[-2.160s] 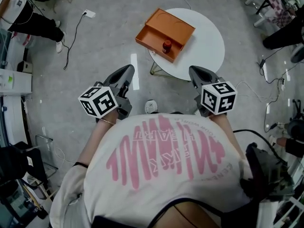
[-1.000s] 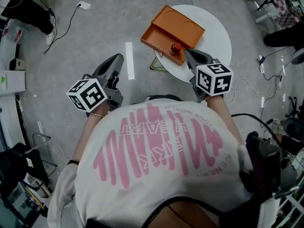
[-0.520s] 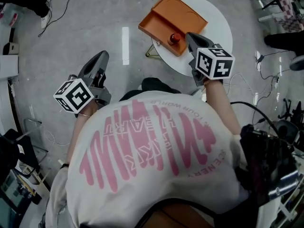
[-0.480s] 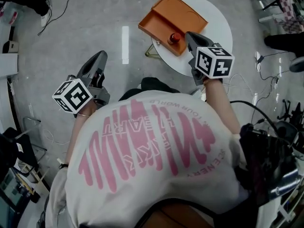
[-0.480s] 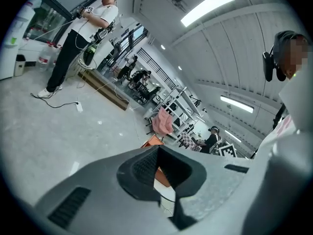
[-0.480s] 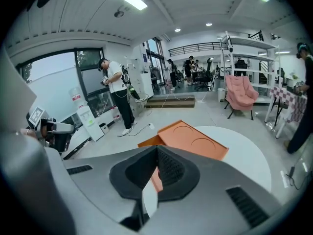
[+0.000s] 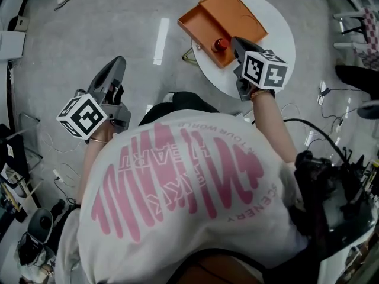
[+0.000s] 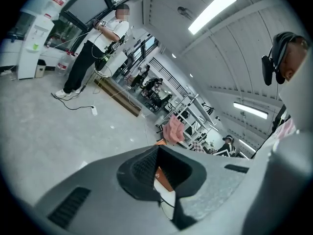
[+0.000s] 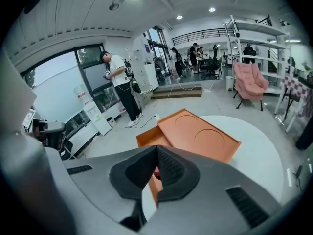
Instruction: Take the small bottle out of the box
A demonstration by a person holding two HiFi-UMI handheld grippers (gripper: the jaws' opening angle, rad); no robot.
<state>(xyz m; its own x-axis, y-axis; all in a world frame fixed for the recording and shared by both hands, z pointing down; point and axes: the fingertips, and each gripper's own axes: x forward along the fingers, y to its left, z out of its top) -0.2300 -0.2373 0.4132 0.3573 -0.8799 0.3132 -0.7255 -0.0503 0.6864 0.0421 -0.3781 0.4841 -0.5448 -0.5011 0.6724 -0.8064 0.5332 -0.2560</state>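
Observation:
An orange box (image 7: 220, 15) lies open on the round white table (image 7: 273, 22), lid beside the tray. The small red bottle (image 7: 222, 43) stands upright in the tray's near corner. My right gripper (image 7: 237, 42) is shut and empty, with its tips just to the right of the bottle. In the right gripper view, the box (image 9: 198, 135) lies ahead of the closed right gripper (image 9: 157, 149), and a bit of the red bottle (image 9: 156, 172) shows below the tips. My left gripper (image 7: 116, 64) hangs over the floor left of the table, shut with nothing in it.
The table's metal legs (image 7: 190, 57) show under its left rim. A cable (image 7: 308, 126) runs over the floor on the right. In the left gripper view, a person (image 8: 98, 53) stands far off, and a pink chair (image 8: 174, 129) and shelves are behind the table.
My right gripper has come forward and down from the table's near edge to beside the bottle. The left gripper has drifted left, away from the table. Both stay closed.

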